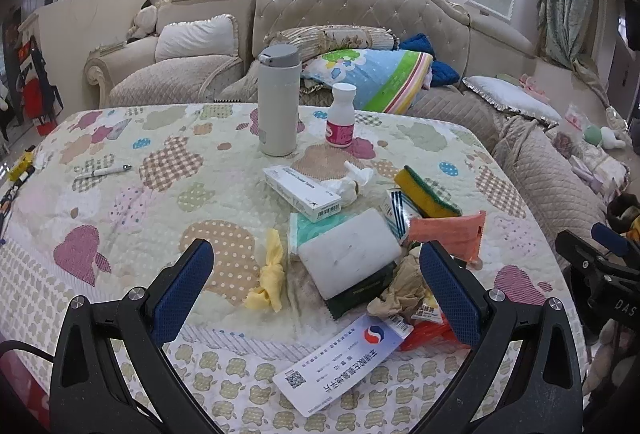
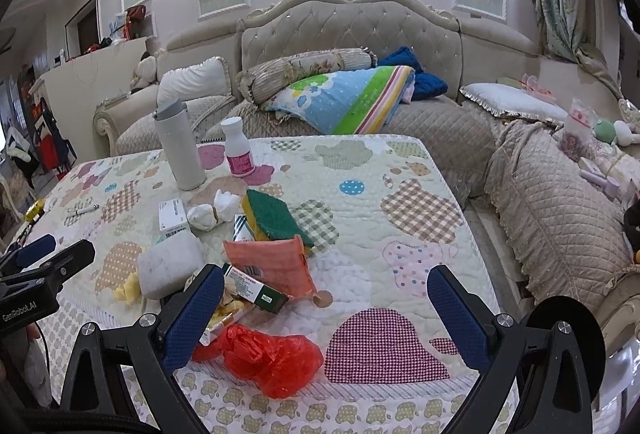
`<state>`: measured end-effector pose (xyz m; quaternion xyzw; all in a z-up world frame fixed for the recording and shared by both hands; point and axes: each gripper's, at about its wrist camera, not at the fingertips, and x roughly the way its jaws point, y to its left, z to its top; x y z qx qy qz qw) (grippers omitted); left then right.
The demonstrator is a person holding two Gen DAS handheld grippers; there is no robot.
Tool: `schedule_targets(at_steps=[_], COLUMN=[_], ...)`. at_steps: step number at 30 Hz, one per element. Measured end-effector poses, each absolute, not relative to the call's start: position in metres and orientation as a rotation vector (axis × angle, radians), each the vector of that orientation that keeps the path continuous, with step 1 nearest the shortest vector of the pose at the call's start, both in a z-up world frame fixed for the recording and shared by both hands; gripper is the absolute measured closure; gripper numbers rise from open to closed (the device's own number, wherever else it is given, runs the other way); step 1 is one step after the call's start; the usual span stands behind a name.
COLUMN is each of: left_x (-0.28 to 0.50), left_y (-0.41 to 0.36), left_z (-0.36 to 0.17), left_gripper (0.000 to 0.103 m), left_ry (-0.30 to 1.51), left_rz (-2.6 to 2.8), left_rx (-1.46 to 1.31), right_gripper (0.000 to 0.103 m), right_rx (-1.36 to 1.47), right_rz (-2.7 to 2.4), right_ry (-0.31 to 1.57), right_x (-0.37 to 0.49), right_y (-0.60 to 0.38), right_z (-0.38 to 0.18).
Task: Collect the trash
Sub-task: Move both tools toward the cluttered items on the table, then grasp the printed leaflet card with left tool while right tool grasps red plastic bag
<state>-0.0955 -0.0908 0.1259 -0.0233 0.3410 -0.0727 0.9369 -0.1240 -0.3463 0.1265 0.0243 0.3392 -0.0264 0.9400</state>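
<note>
Your left gripper [image 1: 316, 270] and right gripper [image 2: 326, 300] both gape empty; red bag [image 2: 264, 358] lies just ahead of the right one (touching nothing).

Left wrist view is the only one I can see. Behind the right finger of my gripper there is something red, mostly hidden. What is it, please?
Observer: It is a crumpled red plastic bag. It lies near the front edge of the quilted patchwork table cover.
Operator: Thank you. Of the right gripper I see only a black edge. Is it open?
Observer: Yes, its jaws are wide apart and hold nothing. The red bag lies just beside its left finger.
</note>
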Motion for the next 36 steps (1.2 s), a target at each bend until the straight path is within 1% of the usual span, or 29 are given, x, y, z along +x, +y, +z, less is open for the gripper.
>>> schedule_targets(at_steps=[18, 27, 28, 30, 32, 36], left_x=[-0.089, -0.091, -0.092, -0.094, -0.097, -0.101], left_y=[-0.070, -0.062, -0.062, -0.063, -0.064, -0.072], left_z=[0.109, 0.099, 0.097, 0.093, 0.088, 0.074], left_gripper=[0.001, 0.001, 0.001, 0.001, 0.001, 0.001], left_ry=[0.749, 0.784, 0.792, 0.815, 0.836, 0.888], left_rz=[-0.124, -0.148, -0.156, -0.185, -0.218, -0.296], left_rx=[-0.018, -0.003, 0.001, 0.007, 0.017, 0.063], right_gripper=[0.002, 0.002, 0.003, 0.012, 0.016, 0.017], right_rx=[0.070, 0.055, 0.061, 0.075, 0.085, 0.074], right_rz=[-0.041, 0.053, 0.066, 0.104, 0.131, 0.158], right_ry=[0.788, 0.885, 0.892, 0.912, 0.932, 0.956], right_x=[-0.123, -0.123, -0.122, -0.120, -0.116, -0.107], right_y=[-0.359, -0.347, -0.345, -0.340, -0.335, -0.324], right_z=[0.108, 0.077, 0.074, 0.066, 0.058, 0.045])
